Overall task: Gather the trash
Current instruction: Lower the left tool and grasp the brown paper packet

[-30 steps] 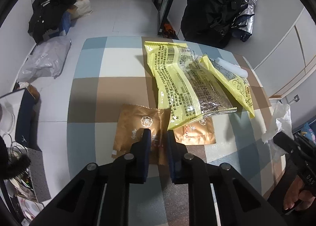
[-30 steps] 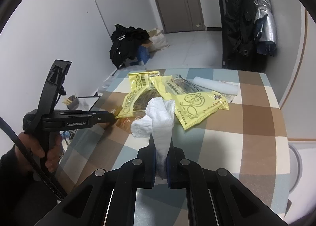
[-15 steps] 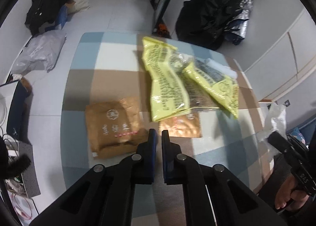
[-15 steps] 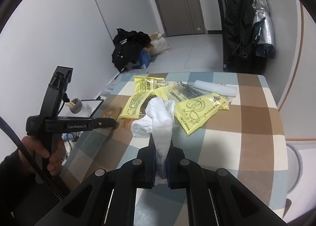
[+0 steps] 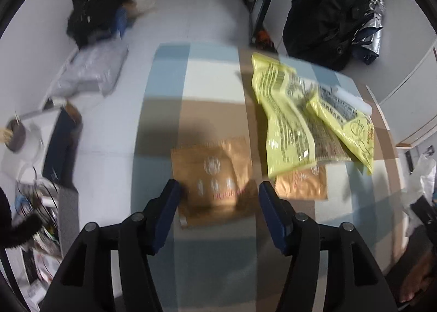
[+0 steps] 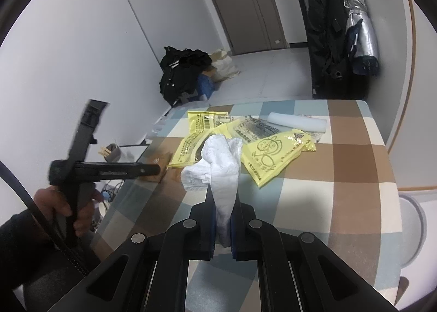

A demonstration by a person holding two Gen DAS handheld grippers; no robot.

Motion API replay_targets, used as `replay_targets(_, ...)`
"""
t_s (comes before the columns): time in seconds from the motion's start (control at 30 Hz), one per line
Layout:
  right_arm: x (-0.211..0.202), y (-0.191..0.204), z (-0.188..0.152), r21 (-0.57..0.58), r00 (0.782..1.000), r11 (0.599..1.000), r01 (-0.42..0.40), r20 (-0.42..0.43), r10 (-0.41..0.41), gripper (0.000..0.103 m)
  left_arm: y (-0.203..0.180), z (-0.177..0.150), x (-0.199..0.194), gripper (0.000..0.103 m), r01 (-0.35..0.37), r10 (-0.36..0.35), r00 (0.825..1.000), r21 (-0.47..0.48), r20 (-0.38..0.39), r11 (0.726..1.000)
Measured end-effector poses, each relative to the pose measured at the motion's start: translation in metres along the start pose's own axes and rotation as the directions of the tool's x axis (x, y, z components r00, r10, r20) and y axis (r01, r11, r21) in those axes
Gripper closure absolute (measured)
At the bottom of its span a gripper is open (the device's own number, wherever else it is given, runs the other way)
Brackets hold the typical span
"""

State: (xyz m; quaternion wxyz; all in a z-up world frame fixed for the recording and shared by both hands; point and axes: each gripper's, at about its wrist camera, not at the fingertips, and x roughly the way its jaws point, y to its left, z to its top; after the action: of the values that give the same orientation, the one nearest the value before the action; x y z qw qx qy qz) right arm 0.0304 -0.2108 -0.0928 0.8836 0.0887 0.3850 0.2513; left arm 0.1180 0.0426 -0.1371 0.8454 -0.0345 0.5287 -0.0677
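A: Left gripper [image 5: 218, 192] is pitched steeply down over the checked tablecloth [image 5: 207, 93], and its jaws are opening. The brown foil packet [image 5: 211, 178] lies flat on the cloth in the gap, but neither pad presses on it.

B: Half a second ago those jaws were all but shut, just at the packet's near edge. Now the two fingers [image 5: 166, 211] stand either side of it.

A: From the right wrist camera you see the person's left hand [image 6: 67, 207] wrapped round the handle, and the tool reaching level across the table's left edge toward that packet.

B: And the right gripper [image 6: 222, 219]?

A: Clamped on a crumpled white plastic bag [image 6: 218, 164], which stands up out of the closed fingers. Same grip as a second ago, tilted gently down at the table.

B: The rest of the trash?

A: Two yellow snack bags [image 5: 286, 126] overlap toward the far right, a second, smaller brown packet [image 5: 303, 183] pokes out from under them, and a white roll [image 6: 296, 122] sits just behind. The left camera's picture is blurred, so the print is unreadable.
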Motion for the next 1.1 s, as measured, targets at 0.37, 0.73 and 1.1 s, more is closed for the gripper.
replay_targets(0.37, 0.003, -0.004, 0.001, 0.017, 0.999, 0.999, -0.044, 0.000, 0.044, 0.096, -0.011, 0.003, 0.010, 0.038, -0.117, 0.121, 0.992, 0.082, -0.042, 0.990)
replay_targets(0.73, -0.003, 0.002, 0.004, 0.011, 0.996, 0.997, -0.082, 0.026, 0.081, 0.096, -0.021, 0.002, 0.006, 0.053, -0.127, 0.132, 0.988, 0.072, -0.074, 0.989)
replay_targets(1.1, -0.011, -0.002, 0.004, 0.033, 0.995, 0.995, -0.091, 0.048, 0.090, 0.096, -0.023, 0.004, -0.001, 0.086, -0.131, 0.134, 0.989, 0.055, -0.067, 0.990)
